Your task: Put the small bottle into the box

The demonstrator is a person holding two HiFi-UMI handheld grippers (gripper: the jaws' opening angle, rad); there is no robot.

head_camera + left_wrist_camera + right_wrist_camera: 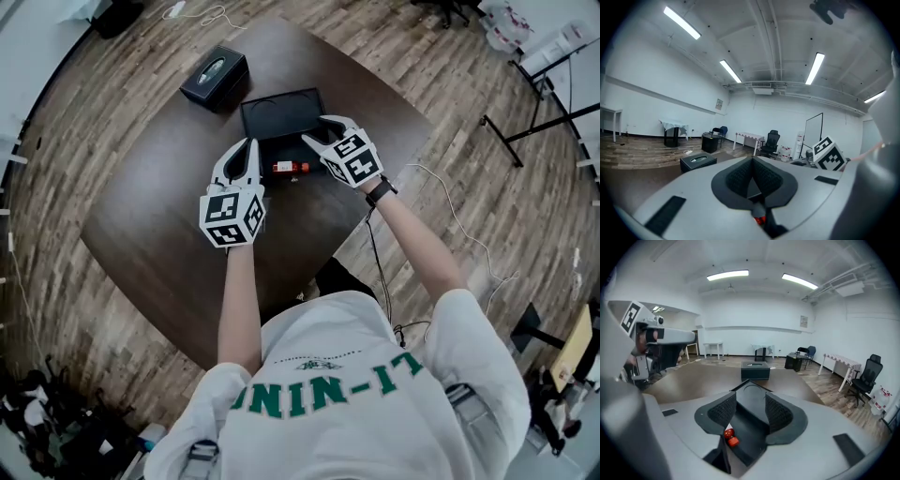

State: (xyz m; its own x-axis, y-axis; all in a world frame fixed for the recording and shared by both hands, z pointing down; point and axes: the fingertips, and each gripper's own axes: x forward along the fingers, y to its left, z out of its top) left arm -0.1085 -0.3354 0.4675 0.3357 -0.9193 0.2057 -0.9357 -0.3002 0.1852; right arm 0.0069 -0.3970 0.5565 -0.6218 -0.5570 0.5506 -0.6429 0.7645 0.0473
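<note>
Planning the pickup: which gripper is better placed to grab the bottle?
Probably the right gripper: its jaws stand apart, with the bottle beside it and the box ahead. The left gripper is shut.

Bright ceiling strip lights (682,22), soft shadows, fisheye edge distortion

Smooth matt table (159,206); bottle (291,168) perhaps plastic.

green lettering (323,392) on white shirt (375,441), not legible
</note>
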